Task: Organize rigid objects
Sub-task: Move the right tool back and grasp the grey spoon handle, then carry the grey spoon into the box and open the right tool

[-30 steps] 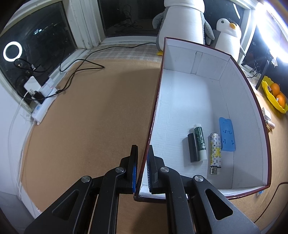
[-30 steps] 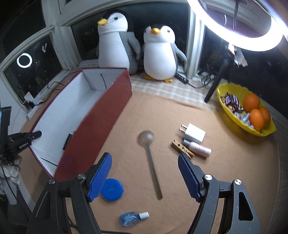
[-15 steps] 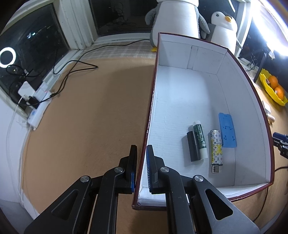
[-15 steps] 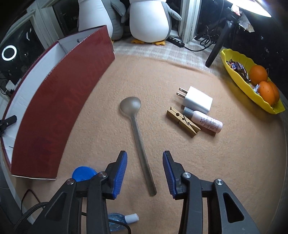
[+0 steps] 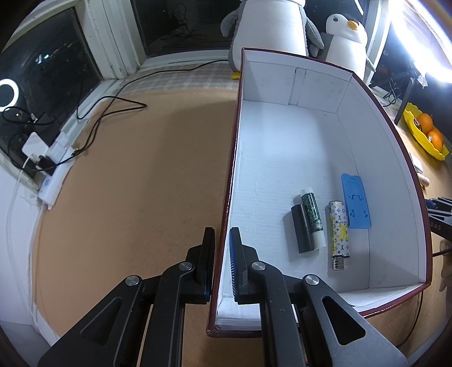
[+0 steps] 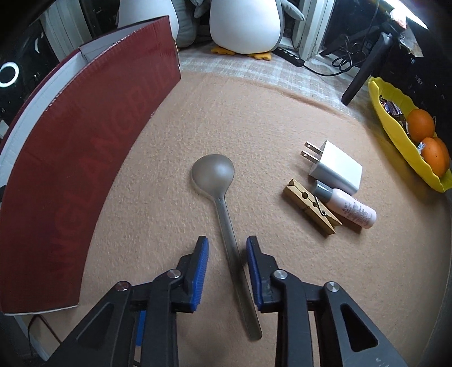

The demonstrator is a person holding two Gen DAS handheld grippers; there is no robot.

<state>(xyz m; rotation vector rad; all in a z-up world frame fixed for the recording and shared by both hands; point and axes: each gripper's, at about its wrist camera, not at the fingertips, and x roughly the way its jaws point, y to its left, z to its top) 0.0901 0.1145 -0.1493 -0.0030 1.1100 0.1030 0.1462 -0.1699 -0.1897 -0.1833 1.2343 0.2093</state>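
Note:
My left gripper is shut on the left wall of the red box with a white inside. In the box lie a black stick, a green tube, a patterned lighter and a blue plastic piece. My right gripper is open low over the mat, its fingers on either side of the handle of a grey spoon. A white charger plug, a wooden clothespin and a pink bottle lie to the right. The box's red outer wall stands to the left.
A yellow bowl with oranges sits at the far right. Two plush penguins stand at the back by the window. Cables and a power strip lie at the left edge of the mat.
My right gripper has dropped down and forward over the spoon and its jaws have narrowed around the handle. My left gripper keeps its hold on the box wall.

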